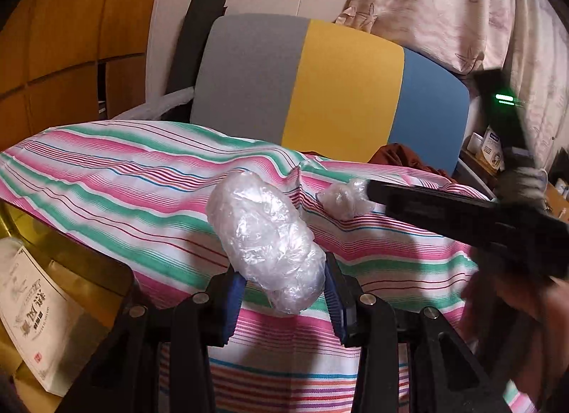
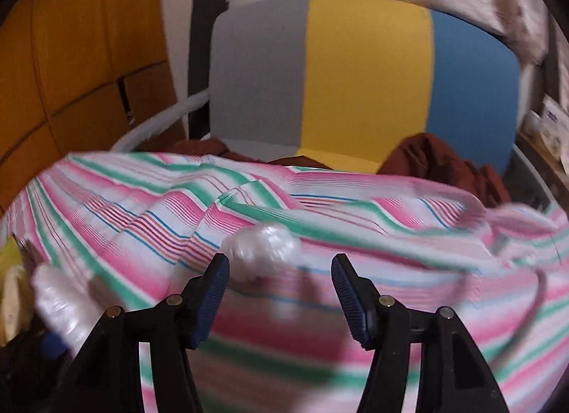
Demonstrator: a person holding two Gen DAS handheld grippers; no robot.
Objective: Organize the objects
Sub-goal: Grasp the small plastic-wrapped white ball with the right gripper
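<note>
Fingers of left gripper (image 1: 284,292) pinch the big plastic wad (image 1: 265,244) above the striped cloth (image 1: 106,171); right gripper (image 2: 281,292) is wide apart w/ the small plastic wad (image 2: 261,247) just ahead, approx. at its left fingertip. Risk: film is slick and springy, so the big wad may squirt out; a 2nd risk is the right side snagging cloth, since the view is blurred.

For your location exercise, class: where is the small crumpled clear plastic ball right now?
The small crumpled clear plastic ball lies on the striped cloth, just ahead of the open right gripper near its left finger.
</note>
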